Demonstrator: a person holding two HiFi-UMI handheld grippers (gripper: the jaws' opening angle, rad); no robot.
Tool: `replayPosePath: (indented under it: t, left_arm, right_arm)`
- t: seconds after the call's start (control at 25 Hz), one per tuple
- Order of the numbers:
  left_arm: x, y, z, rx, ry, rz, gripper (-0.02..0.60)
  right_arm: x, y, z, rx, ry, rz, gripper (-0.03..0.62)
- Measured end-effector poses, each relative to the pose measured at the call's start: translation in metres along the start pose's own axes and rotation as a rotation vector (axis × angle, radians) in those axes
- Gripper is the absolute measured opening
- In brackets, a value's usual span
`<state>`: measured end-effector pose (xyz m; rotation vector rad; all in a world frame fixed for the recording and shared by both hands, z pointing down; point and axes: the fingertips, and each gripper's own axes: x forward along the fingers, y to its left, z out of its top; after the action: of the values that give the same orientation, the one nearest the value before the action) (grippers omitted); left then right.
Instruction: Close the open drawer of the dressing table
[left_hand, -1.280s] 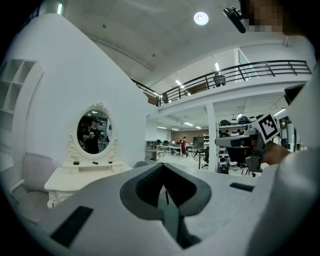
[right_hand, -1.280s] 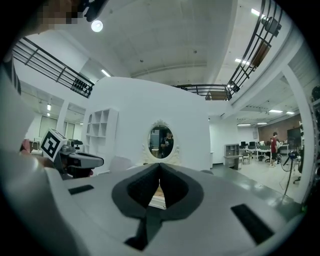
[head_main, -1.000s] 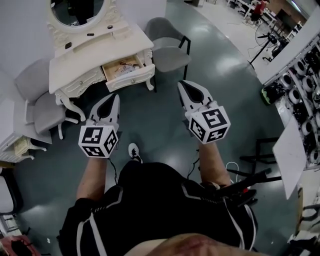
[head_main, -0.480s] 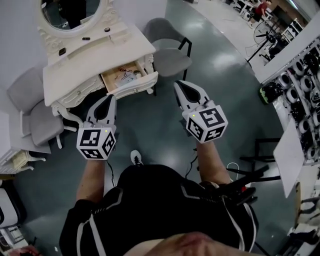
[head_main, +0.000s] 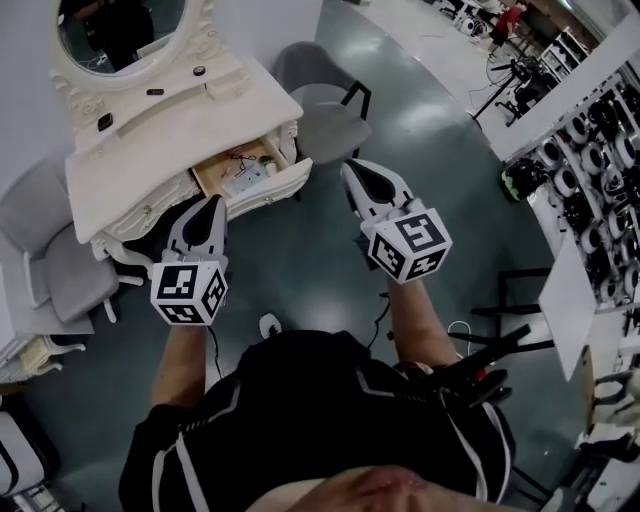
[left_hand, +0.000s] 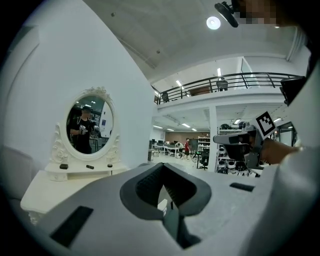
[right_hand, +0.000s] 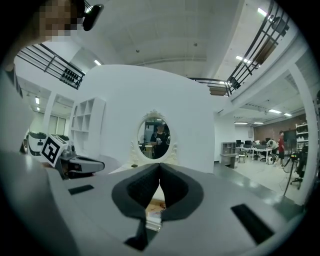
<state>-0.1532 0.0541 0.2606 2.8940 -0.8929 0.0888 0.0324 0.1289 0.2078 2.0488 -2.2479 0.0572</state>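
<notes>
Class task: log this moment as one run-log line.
drawer: open, small items inside | left gripper: shut, empty | right gripper: shut, empty | closing: not yet done

You work under bright, even ceiling lamps (left_hand: 213, 22) that leave pale glare on the glossy floor (head_main: 436, 118), and both gripper views bend strongly and darken at their edges.

Black white-striped shirt (head_main: 300, 400) — grey left gripper (head_main: 211, 202), right gripper (head_main: 353, 170).
</notes>
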Motion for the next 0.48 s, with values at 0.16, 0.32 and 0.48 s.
replayPosePath:
  t: [0.16, 0.32, 0.48]
  left_arm:
    - [0.007, 0.010, -0.006, -0.015, 0.002, -0.024, 0.005]
    - [0.012, 0.019, 0.000, -0.026, -0.029, -0.027, 0.005]
    - [0.014, 0.031, -0.007, -0.008, -0.001, -0.005, 0.005]
  right_arm:
    - [0.015, 0.000, -0.003, 0.029, 0.003, -0.013, 0.005]
    - [0.031, -0.001, 0.000, 0.011, -0.004, -0.013, 0.005]
    - [0.053, -0.001, -0.006, 0.026, 0.003, 0.017, 0.005]
